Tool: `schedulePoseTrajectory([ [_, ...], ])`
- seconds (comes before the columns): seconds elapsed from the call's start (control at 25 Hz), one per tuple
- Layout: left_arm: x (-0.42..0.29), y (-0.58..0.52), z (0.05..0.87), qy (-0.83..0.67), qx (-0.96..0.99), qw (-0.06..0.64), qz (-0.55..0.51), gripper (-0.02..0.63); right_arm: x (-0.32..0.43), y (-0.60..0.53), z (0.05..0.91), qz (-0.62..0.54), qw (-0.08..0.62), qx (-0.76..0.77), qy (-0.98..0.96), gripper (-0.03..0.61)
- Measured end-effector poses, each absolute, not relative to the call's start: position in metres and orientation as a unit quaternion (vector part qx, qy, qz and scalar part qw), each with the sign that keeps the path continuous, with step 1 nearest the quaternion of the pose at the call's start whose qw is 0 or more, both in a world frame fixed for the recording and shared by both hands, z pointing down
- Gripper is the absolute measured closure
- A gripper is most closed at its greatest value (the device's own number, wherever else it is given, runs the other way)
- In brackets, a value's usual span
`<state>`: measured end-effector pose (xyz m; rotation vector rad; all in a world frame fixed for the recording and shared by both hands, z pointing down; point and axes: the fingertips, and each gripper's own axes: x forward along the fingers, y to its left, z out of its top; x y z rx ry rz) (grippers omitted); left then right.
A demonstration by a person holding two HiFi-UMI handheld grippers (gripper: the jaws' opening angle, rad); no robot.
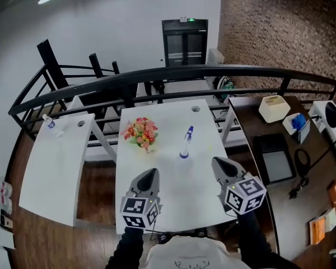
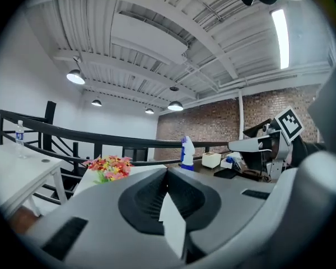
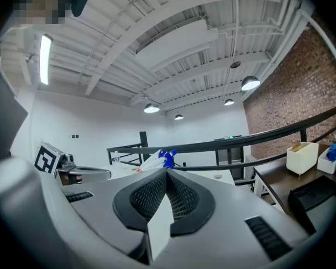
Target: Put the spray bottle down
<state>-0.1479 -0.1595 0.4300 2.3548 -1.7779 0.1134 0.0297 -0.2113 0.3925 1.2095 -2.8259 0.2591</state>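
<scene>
The left tongs (image 1: 148,176) and right tongs (image 1: 220,165) are both seen pinched shut with nothing held, parked over the near edge of the desk (image 1: 185,192). The spray bottle (image 1: 186,143) is stood upright mid-desk near the flowers (image 1: 140,132), apart from both, so the put-down is judged pretty much done.

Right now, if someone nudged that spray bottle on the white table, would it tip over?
Probably: the spray bottle stands upright, tall and narrow, so a push near its blue top would likely topple it. It looks like plastic, so likely light and not fragile. The white table looks smooth; a low push might just slide it.
</scene>
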Motion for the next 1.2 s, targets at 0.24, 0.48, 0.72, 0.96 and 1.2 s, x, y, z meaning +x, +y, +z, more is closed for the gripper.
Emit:
schedulePoseTrajectory([
  [0.24,-0.158,-0.152,0.415,-0.604,0.791,0.094,0.033,0.624,0.019,-0.217,0.376,0.061,0.021,0.386,-0.92,0.597],
  [0.48,-0.159,-0.153,0.417,-0.605,0.788,0.106,0.034,0.624,0.012,-0.217,0.379,0.066,0.022,0.385,-0.92,0.597],
  [0.72,-0.159,-0.155,0.421,-0.601,0.79,0.112,0.036,0.624,0.011,-0.217,0.386,0.072,0.024,0.383,-0.921,0.597],
  [0.96,-0.157,-0.159,0.423,-0.6,0.79,0.121,0.038,0.624,0.009,-0.218,0.388,0.073,0.026,0.379,-0.922,0.597],
  [1.2,-0.153,-0.159,0.424,-0.598,0.79,0.125,0.041,0.624,0.009,-0.217,0.39,0.076,0.029,0.376,-0.923,0.597],
])
